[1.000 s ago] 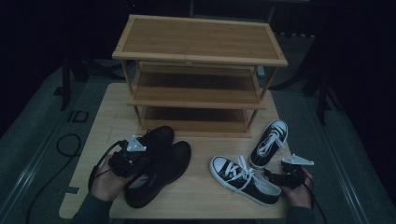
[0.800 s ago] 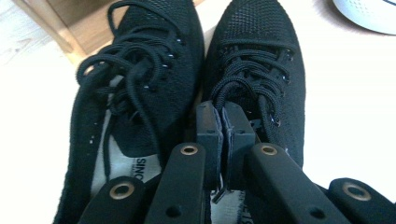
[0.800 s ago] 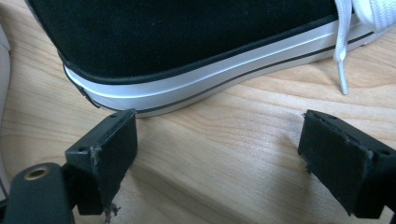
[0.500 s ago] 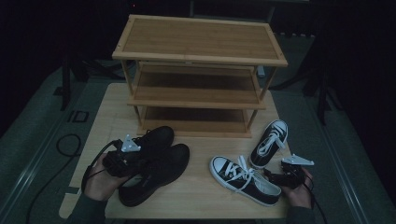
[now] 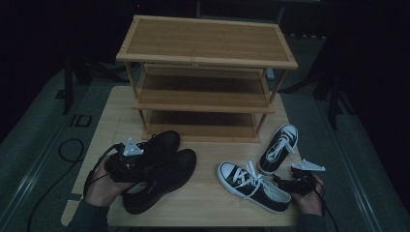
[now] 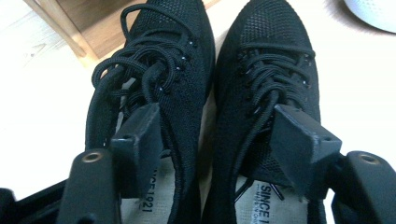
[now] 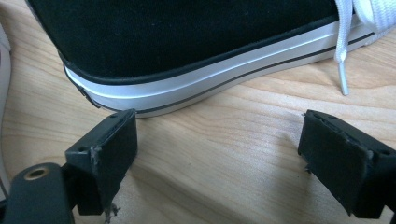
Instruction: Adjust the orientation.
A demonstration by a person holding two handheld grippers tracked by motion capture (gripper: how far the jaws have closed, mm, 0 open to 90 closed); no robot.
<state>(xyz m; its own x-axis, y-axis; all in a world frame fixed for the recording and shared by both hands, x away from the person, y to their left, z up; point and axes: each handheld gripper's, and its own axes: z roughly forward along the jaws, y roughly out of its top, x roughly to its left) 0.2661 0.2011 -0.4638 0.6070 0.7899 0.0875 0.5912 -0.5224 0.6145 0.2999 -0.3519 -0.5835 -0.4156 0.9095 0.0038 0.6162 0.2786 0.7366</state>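
The left gripper (image 6: pixel 215 140) has just been opening; its jaws now stand wide, one inside each of the two black shoes (image 6: pixel 266 70), not pinching them. The right gripper (image 7: pixel 217 158) is spread too, on the bench (image 7: pixel 224 154), with the black-and-white sneaker (image 7: pixel 187 42) just ahead of it.
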